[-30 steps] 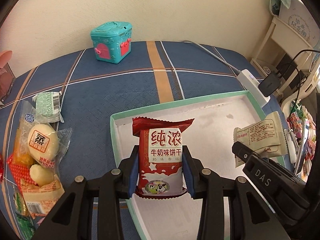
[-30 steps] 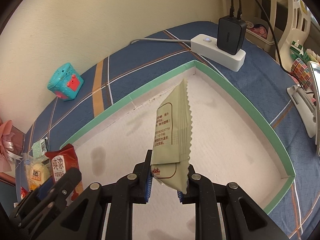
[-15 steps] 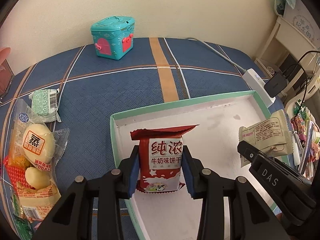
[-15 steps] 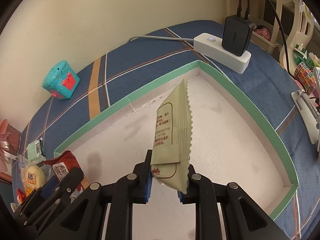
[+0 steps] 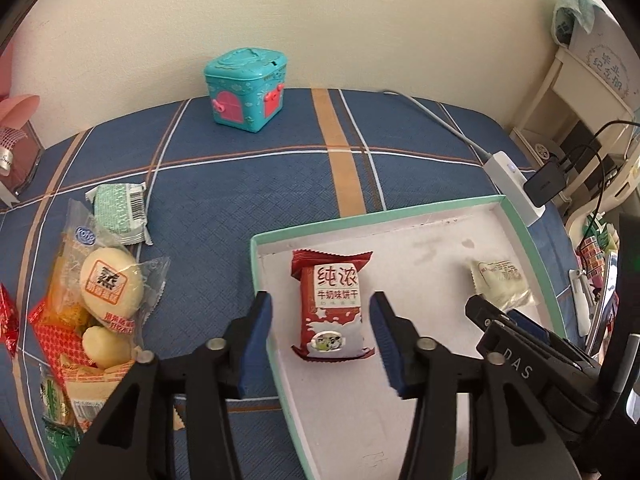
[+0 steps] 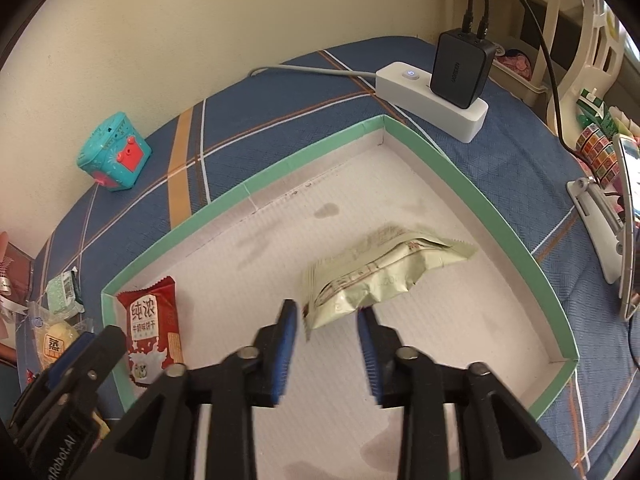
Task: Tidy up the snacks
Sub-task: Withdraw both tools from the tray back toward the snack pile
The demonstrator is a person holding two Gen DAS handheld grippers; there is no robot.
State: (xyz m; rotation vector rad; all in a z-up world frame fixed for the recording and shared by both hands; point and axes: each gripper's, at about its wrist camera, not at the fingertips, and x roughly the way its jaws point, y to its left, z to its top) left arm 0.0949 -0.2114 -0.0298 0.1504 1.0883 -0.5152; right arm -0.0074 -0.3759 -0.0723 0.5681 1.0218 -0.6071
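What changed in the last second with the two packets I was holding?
Both were let go. The left gripper opened, and the red biscuit packet now lies flat in the tray. The right gripper opened too, dropping the beige packet from upright onto its side. The snack pile stayed put.

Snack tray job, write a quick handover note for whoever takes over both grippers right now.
Left claw: open, around the red milk biscuit pack, which lies flat in the tray.
Right claw: open, the beige snack pack lying just ahead in the tray.
Done: two packs in the tray.
Left: the green-white packet and the steamed cake bags are on the blue cloth, outside the tray.
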